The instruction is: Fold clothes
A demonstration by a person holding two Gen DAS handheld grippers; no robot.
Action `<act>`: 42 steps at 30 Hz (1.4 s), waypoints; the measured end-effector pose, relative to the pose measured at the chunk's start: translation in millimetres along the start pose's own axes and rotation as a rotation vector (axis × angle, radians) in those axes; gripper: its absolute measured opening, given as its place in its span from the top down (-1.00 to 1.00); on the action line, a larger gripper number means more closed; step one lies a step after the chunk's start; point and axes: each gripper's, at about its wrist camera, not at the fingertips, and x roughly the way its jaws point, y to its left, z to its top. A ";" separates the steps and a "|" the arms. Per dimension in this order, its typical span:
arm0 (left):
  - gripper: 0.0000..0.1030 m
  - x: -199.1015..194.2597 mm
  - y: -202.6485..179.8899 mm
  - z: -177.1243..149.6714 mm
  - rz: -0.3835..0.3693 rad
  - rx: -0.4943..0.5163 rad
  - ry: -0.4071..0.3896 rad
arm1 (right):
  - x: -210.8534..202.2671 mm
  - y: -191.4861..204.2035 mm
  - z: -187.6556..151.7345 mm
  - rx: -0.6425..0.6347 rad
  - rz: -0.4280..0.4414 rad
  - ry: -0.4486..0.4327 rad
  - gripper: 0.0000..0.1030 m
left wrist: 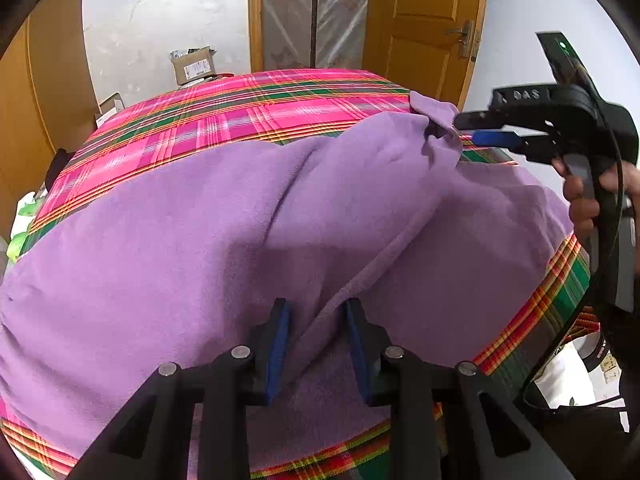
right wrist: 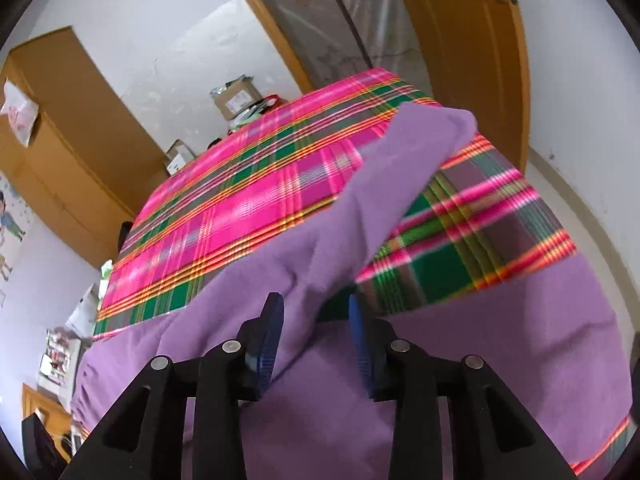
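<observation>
right gripper (left wrist: 460,130) | casing text: "OAS" | purple cloth (left wrist: 240,220) | plaid cover (left wrist: 224,120)

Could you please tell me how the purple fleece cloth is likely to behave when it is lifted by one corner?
The purple fleece cloth will probably droop limply: it already creases and bunches at the corner. Its fuzzy nap suggests it grips rather than slips. It looks light, draping loosely over the plaid bedcover.

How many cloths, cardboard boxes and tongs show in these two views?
Purple cloth: 1
Plaid cover: 1
Cardboard boxes: 2
Tongs: 2, left tongs and right tongs
Total: 6
</observation>
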 end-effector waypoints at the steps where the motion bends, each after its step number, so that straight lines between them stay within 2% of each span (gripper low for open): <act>1: 0.43 0.1 -0.1 -0.1 0.000 -0.001 0.000 | 3.1 2.1 2.7 -0.007 -0.006 0.001 0.31; 6: 0.43 -0.8 -0.6 -1.4 0.004 0.001 0.001 | 21.6 4.6 11.3 -0.023 -0.099 0.027 0.31; 12: 0.43 -1.0 -0.3 -0.8 0.009 0.002 0.002 | 37.6 4.1 16.9 -0.043 -0.166 0.045 0.31; 15: 0.45 -1.2 1.3 -0.5 0.003 -0.005 -0.001 | 42.3 2.1 17.3 -0.046 -0.163 0.045 0.32; 19: 0.56 -1.7 3.4 0.2 -0.002 -0.018 -0.006 | 44.0 1.3 18.2 -0.048 -0.152 0.030 0.66; 21: 0.69 -3.3 4.4 -0.2 -0.007 -0.025 -0.012 | 44.0 -1.3 19.6 -0.041 -0.147 0.028 0.78; 22: 0.70 -3.8 5.3 -0.1 -0.011 -0.031 -0.014 | 42.5 -2.0 19.6 -0.037 -0.141 0.020 0.83; 29: 0.83 -10.3 8.3 1.3 -0.029 -0.060 -0.050 | 15.6 2.9 15.6 -0.068 -0.116 -0.097 0.87; 37: 0.88 -26.5 2.5 4.4 -0.052 -0.055 -0.096 | -24.0 13.9 7.9 -0.133 -0.176 -0.227 0.88; 42: 0.88 -32.6 2.4 3.0 -0.062 -0.056 -0.106 | -43.6 15.6 -0.2 -0.152 -0.194 -0.276 0.88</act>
